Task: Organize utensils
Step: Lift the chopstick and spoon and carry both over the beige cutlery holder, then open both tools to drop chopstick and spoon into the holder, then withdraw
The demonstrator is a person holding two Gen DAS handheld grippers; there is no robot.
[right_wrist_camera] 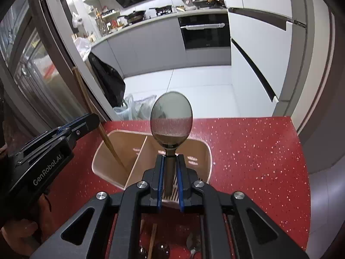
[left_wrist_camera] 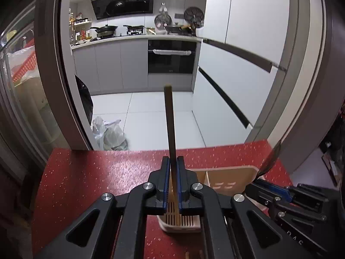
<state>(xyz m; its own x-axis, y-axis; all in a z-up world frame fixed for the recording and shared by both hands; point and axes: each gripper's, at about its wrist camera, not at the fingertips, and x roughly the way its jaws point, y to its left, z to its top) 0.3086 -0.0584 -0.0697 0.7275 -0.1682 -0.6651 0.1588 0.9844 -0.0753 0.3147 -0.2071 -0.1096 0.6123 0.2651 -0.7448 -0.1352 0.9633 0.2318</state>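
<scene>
Two grippers, both clenched on utensils — I see my left gripper (left_wrist_camera: 173,161) clamped on a pair of dark wooden chopsticks (left_wrist_camera: 170,118), top ends at 12 o'clock, lower ends down inside the beige utensil holder (left_wrist_camera: 228,172). Right gripper (right_wrist_camera: 169,161) pinches a metal spoon (right_wrist_camera: 171,118) by the handle, bowl up at 12 o'clock, handle dipping into the holder's right compartment (right_wrist_camera: 194,151). Chopsticks sit in the left compartment (right_wrist_camera: 107,155), at 10 o'clock from the spoon. Holder stands on the red speckled counter (right_wrist_camera: 248,151). More utensils lie at 6 o'clock — blurred.
</scene>
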